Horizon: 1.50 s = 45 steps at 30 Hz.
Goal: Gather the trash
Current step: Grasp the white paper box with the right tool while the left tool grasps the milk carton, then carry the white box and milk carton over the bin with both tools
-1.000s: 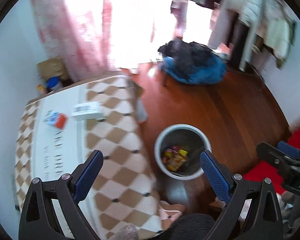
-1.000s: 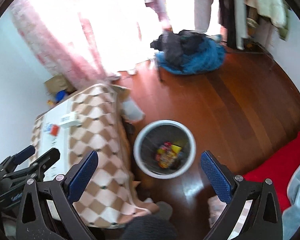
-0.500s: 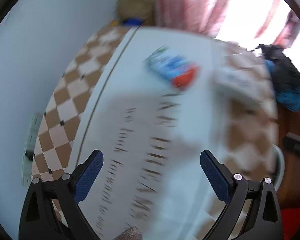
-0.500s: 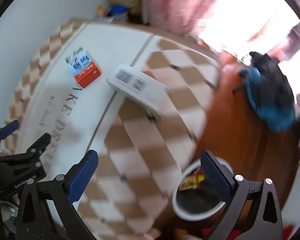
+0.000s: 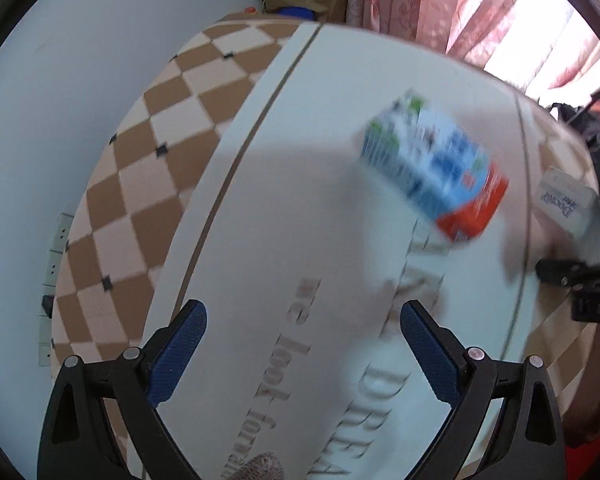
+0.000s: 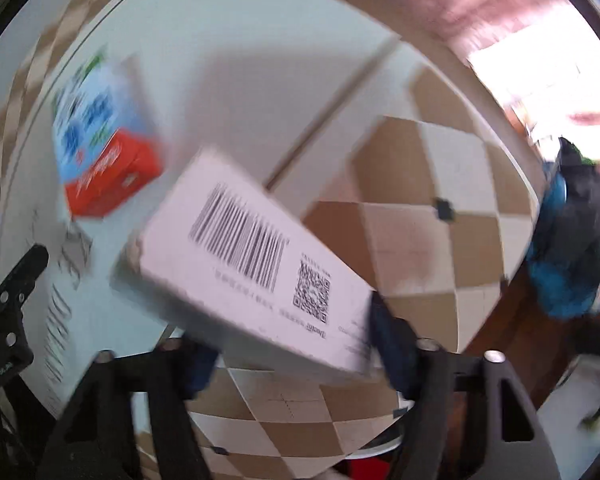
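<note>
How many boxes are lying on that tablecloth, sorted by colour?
White box with a barcode: 1
Blue, white and red carton: 1
Total: 2 boxes on the checkered tablecloth

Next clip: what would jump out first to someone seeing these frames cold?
The white box with a barcode and QR code fills the middle of the right wrist view, lying between the right tool's fingers on the checkered tablecloth. Next, the blurred blue, white and red carton sits on the cloth's white lettered panel, ahead and right of the open, empty left tool.
</note>
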Each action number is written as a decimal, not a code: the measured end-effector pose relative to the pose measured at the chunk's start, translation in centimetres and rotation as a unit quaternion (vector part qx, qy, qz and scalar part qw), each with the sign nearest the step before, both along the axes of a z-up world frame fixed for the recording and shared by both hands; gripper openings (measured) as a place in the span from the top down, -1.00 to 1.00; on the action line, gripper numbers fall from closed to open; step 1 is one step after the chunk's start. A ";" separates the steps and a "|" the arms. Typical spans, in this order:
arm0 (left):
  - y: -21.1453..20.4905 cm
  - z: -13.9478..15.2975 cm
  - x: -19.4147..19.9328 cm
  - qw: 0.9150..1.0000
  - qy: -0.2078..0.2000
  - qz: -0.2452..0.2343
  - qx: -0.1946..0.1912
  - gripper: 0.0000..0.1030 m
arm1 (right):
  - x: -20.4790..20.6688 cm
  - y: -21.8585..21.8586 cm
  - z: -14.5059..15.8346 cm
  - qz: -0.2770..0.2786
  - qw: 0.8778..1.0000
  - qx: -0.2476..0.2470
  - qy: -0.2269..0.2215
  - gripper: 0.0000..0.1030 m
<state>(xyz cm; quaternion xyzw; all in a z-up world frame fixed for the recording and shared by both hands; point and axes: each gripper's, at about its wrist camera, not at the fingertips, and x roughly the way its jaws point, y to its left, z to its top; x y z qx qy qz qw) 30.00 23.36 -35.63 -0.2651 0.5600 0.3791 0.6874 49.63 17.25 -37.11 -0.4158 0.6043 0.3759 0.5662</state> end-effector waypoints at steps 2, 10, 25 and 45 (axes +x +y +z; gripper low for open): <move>0.9 0.6 0.9 1.000 -0.019 0.010 -0.018 -0.93 | 2.1 -1.3 0.4 -0.076 0.997 0.016 0.014 0.09; 4.4 0.5 6.5 0.984 -0.085 0.062 -0.146 -0.90 | 6.8 -4.8 1.0 -0.228 0.969 0.071 0.064 -0.14; 3.9 0.9 9.2 0.997 -0.015 -0.074 -0.020 -0.07 | 7.2 -1.1 0.9 -0.213 0.969 0.120 0.032 -0.21; 1.3 2.2 6.6 0.994 -0.037 -0.103 0.026 0.06 | 3.8 -3.5 3.8 -0.212 0.961 0.176 -0.026 0.17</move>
